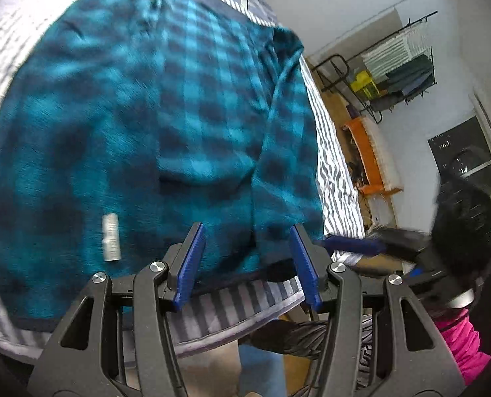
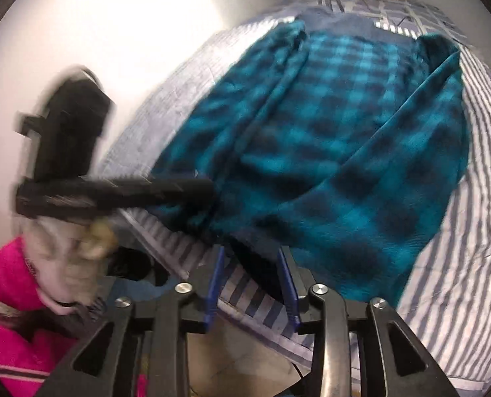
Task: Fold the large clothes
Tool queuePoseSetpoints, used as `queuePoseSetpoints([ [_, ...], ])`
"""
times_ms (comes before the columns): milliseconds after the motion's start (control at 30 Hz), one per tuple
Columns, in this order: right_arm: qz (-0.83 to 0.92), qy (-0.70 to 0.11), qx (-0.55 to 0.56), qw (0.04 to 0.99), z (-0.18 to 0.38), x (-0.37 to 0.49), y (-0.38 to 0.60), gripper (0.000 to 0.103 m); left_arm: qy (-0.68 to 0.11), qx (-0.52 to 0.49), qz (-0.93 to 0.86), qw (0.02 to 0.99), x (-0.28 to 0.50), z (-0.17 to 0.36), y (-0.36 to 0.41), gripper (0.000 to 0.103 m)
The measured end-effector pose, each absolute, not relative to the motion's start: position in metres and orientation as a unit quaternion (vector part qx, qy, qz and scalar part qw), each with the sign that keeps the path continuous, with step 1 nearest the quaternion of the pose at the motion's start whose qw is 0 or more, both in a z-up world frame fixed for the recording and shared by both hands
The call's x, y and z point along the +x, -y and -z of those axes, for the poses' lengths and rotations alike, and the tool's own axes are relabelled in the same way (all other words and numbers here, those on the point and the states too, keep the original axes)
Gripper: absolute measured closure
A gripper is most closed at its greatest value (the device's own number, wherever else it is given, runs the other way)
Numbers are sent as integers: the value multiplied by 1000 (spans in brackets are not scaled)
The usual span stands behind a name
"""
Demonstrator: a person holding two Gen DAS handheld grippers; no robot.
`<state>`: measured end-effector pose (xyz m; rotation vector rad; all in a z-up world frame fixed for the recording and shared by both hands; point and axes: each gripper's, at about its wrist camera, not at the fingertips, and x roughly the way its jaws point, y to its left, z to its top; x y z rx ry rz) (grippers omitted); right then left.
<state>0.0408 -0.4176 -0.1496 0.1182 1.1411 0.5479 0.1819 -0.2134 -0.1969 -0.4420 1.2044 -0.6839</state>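
A large teal and dark blue checked fleece garment [image 1: 139, 125] lies spread on a bed with a grey-and-white striped cover [image 1: 239, 307]. In the left wrist view my left gripper [image 1: 247, 231] is open, its blue pads on either side of the garment's near hem, holding nothing. The right gripper [image 1: 354, 244] shows at the right, blurred, by the bed's edge. In the right wrist view the garment [image 2: 338, 139] fills the middle, with a fold running down it. My right gripper [image 2: 250, 254] is open at the dark hem. The left gripper [image 2: 209, 185] reaches in from the left, blurred.
The striped cover [image 2: 460, 264] extends right of the garment. A clothes rack [image 1: 397, 66] and an orange shelf [image 1: 368, 155] stand on the floor beyond the bed. A white wall [image 2: 113, 33] runs along the bed's left. The person's pink jacket [image 2: 4, 284] is at lower left.
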Motion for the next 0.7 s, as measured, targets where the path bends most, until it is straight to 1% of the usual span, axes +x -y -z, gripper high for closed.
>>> queuePoseSetpoints([
  [67,-249,-522,61,814,134,43,435,64,-561,-195,315,740,184,205,226,50],
  [233,-183,-500,80,842,108,69,488,63,-579,-187,319,726,189,223,248,50],
  [367,-141,-485,112,856,96,103,527,59,-585,-190,326,718,191,232,251,50],
  [467,-114,-479,127,861,95,137,550,58,-585,-201,336,710,195,235,253,50],
  [500,-107,-478,132,862,95,148,555,58,-585,-205,340,707,197,235,253,53],
  [533,-101,-477,136,863,95,158,560,58,-585,-207,344,704,198,235,254,63],
  [567,-92,-476,137,864,95,170,565,58,-586,-208,347,702,199,236,255,69],
  [633,-75,-474,135,867,97,191,573,57,-586,-206,357,698,200,237,260,88],
  [700,-58,-475,138,867,101,218,578,57,-579,-195,365,702,197,233,265,94],
])
